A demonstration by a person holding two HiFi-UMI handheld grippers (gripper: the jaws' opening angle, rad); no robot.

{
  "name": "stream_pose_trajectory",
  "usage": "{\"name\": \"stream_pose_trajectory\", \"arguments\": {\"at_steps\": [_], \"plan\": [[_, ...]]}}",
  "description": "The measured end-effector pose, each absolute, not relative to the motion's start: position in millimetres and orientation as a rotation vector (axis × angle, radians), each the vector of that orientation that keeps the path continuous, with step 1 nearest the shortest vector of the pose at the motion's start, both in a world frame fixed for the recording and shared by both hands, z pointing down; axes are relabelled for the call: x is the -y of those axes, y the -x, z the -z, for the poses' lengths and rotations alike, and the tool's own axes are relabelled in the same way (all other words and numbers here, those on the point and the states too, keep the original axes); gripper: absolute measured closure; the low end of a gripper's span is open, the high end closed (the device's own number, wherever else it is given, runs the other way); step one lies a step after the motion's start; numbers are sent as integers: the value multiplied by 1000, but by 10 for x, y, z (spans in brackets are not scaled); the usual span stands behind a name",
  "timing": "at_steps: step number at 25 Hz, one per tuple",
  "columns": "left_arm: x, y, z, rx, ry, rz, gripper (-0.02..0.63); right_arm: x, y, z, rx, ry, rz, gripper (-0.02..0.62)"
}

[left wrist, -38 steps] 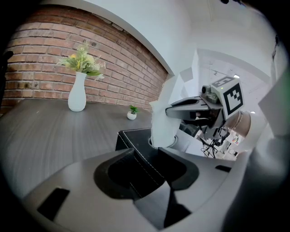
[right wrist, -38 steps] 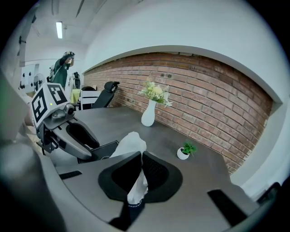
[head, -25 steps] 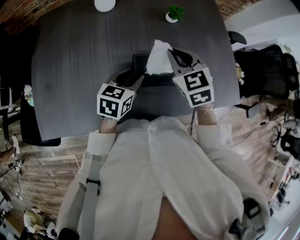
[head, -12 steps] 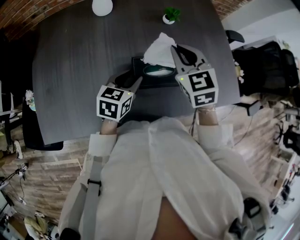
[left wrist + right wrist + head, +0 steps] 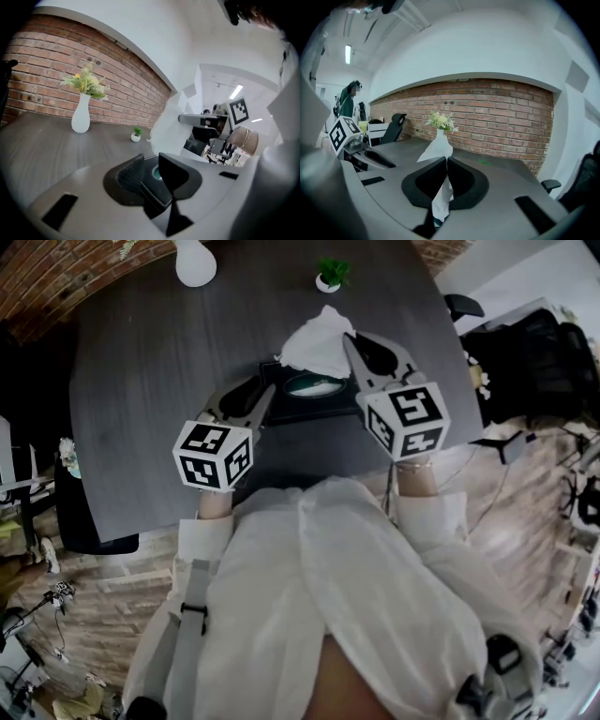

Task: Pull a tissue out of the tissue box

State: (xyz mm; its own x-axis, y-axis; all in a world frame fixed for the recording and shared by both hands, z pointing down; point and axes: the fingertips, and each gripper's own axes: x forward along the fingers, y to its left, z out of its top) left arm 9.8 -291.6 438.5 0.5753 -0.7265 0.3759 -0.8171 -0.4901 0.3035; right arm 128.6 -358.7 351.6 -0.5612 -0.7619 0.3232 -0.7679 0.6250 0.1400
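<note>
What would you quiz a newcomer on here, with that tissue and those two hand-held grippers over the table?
1. Choose one: the right hand-held gripper is shut on A) a pen, B) a white tissue, C) a cup.
2. True or false: the tissue box lies on the floor.
3. Fill in: the white vase stands before a ___ wall.
Key: 1 B. 2 false, it sits on the dark table. 3 brick.
</note>
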Motion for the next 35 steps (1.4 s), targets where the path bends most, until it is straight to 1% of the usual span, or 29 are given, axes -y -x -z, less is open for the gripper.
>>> {"name": "stream_pose_trajectory", "arguments": {"at_steps": [1, 3, 7, 14, 19, 25, 35], "plan": [[2927, -92, -4291, 1241, -2374, -245, 519, 3571, -1299, -3486, 2528, -1237, -64, 584], [2951, -76, -4110, 1252, -2409, -206, 540, 3544, -1325, -3428, 2588, -1268, -143, 584], [2982, -75, -3868, 1273, -2474, -176, 559, 3467, -1378, -3292, 2704, -1331, -274, 584], [2970, -140, -3632, 1243, -2533, -118, 584, 3327, -1487, -3088, 2772, -1420, -325, 584], [2933, -249, -3503, 1204, -2587, -93, 594, 3234, -1588, -3058, 2821, -1510, -410, 584], [2836, -350, -3532, 1160, -2608, -122, 600, 3102, -1635, -3087, 2858, -1572, -496, 584], [2834, -379, -3612, 1153, -2593, -136, 600, 3014, -1639, -3177, 2850, -1586, -545, 584]]}}
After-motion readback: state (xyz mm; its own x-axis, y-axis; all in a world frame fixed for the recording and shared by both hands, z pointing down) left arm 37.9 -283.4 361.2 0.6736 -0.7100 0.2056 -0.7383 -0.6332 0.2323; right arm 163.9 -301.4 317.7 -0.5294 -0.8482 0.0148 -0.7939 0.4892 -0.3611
